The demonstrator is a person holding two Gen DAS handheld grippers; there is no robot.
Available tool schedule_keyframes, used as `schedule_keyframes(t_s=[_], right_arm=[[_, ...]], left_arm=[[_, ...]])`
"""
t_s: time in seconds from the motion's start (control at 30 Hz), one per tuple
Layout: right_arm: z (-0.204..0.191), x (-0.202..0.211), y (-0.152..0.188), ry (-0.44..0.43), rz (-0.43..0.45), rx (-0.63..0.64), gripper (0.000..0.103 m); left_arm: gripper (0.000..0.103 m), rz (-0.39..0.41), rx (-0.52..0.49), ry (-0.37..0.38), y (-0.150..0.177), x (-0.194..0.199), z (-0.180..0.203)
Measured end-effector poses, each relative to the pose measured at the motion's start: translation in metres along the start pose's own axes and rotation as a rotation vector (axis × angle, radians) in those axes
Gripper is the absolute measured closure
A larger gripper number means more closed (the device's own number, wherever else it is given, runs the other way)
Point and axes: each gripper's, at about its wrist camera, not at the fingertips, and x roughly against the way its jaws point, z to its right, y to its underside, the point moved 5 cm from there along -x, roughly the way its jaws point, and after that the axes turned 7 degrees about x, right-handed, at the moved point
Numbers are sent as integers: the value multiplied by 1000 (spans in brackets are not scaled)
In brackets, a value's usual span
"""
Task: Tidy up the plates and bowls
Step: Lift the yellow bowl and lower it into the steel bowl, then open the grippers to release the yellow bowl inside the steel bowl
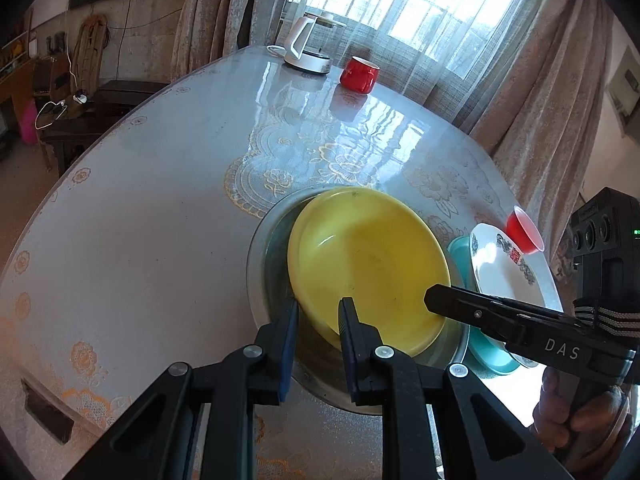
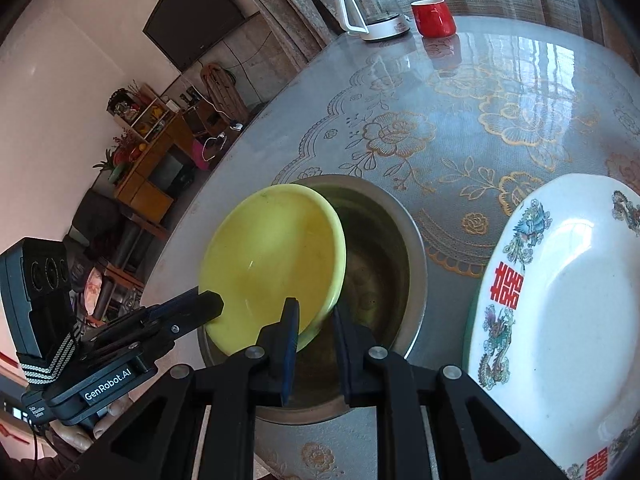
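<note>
A yellow bowl (image 1: 368, 264) lies tilted inside a steel basin (image 1: 262, 264) on the table; both also show in the right wrist view, the bowl (image 2: 276, 256) and the basin (image 2: 384, 256). My left gripper (image 1: 318, 312) straddles the bowl's near rim, its jaws slightly apart around it. My right gripper (image 2: 316, 316) straddles the bowl's other rim in the same way. To the right a white patterned plate (image 2: 568, 304) rests on a teal plate (image 1: 460, 252).
A small red cup (image 1: 524, 230) sits on the white plate's far edge. A red mug (image 1: 359, 74) and a white kettle (image 1: 310, 46) stand at the far table edge near the curtains. The table has a floral cloth under glass (image 1: 140, 220).
</note>
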Motion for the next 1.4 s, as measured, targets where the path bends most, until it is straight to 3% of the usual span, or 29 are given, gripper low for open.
schedule_keyframes(t_s=[0.8,1.4], right_arm=[[1,-1,6,114,-8,50,82],[0,2,9,107,2,63,82]], left_arm=[[81,-8,-51,-31,5,-9,5],[81,-13,-86,-4,9,-7,16]])
